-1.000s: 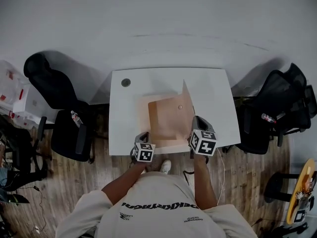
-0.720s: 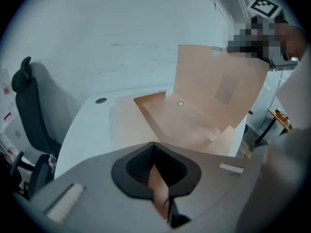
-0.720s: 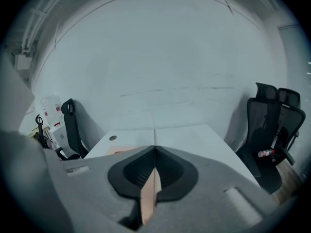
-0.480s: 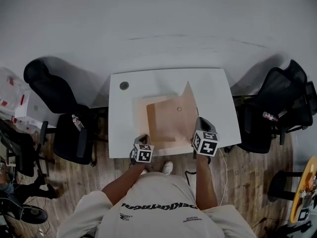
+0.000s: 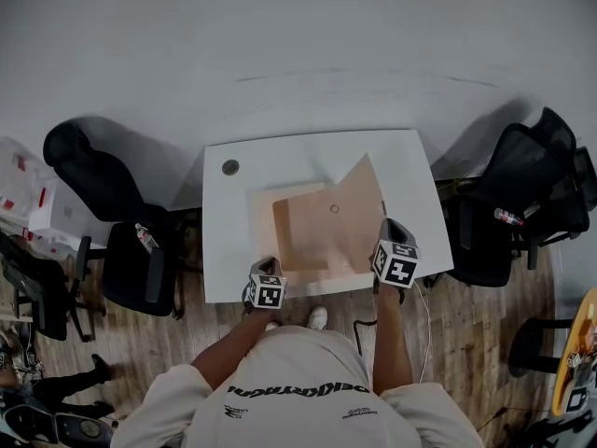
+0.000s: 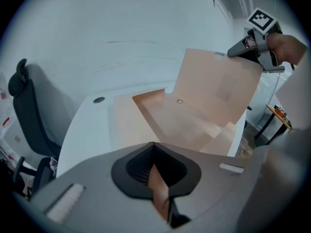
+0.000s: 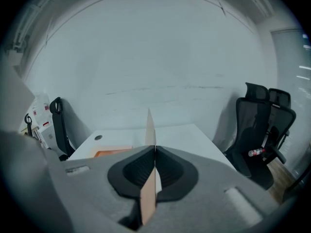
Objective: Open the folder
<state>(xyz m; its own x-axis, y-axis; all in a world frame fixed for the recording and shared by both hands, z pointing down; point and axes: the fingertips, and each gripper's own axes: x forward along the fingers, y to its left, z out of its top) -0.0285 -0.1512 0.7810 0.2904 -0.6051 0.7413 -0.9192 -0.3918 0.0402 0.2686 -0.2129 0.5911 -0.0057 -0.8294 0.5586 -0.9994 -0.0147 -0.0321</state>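
Observation:
A tan paper folder (image 5: 303,236) lies on the white table (image 5: 410,171), its front cover (image 5: 359,203) raised and swung to the right. My right gripper (image 5: 385,227) is shut on the cover's near right corner; in the right gripper view the cover (image 7: 150,125) shows edge-on between the shut jaws of the right gripper (image 7: 155,152). My left gripper (image 5: 265,269) is shut on the folder's near left edge and holds it down. In the left gripper view a tan strip (image 6: 159,188) sits in the left gripper (image 6: 154,152), with the lifted cover (image 6: 218,89) and the right gripper (image 6: 243,50) beyond.
A round cable hole (image 5: 230,167) is in the table's far left corner. Black office chairs stand to the left (image 5: 103,185) and right (image 5: 522,194) of the table; the left one carries a small bottle (image 5: 145,238). A white wall rises behind the table.
The right gripper has moved to the right with the cover, which now leans further open over the table's right side. The left gripper has stayed on the near edge.

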